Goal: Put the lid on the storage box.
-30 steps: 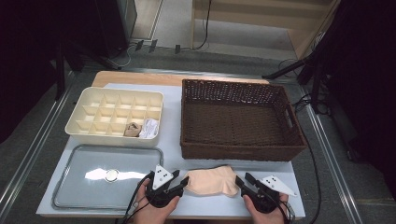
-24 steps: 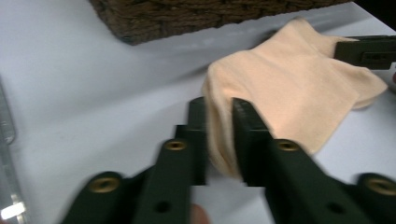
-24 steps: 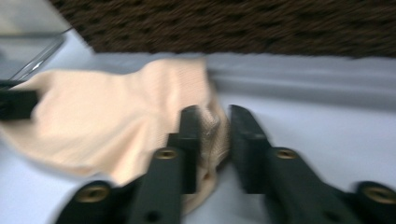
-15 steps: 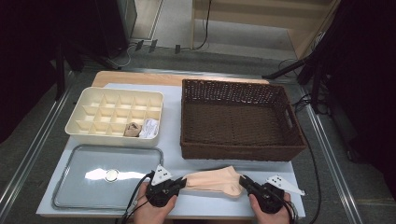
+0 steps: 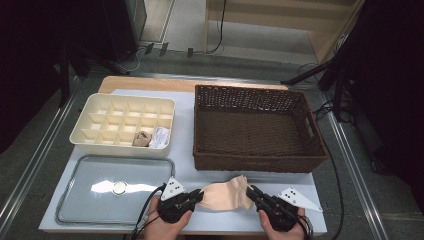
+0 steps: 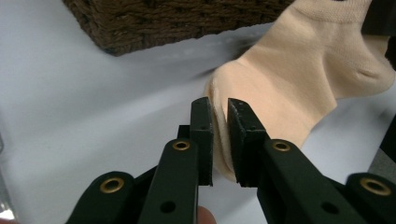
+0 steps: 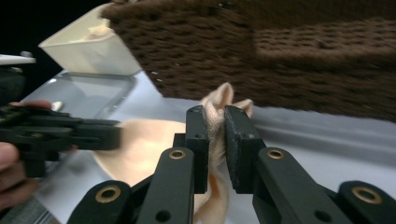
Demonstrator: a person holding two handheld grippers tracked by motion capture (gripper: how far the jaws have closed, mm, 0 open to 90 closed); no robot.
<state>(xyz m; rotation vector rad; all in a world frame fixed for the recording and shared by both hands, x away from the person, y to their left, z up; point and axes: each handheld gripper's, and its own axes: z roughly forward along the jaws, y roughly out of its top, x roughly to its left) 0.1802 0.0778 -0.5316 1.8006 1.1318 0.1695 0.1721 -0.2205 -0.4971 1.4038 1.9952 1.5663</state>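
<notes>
Table (image 5: 185, 150), white-topped, seen from above. Wicker basket (image 5: 255, 130) at right rear, brown, its front wall just behind the sock. Metal tray (image 5: 75, 200) at front left, with a small round object on it. Cream divider box (image 5: 125, 125) behind the tray, two small items in its near cells. Sock (image 5: 226, 195), beige, at the front edge between the two grippers, stretched from one to the other. Left gripper (image 5: 198, 196): jaws just closed, pinching the sock's left end. Right gripper (image 5: 251, 191): jaws just closed, pinching the bunched right end.
</notes>
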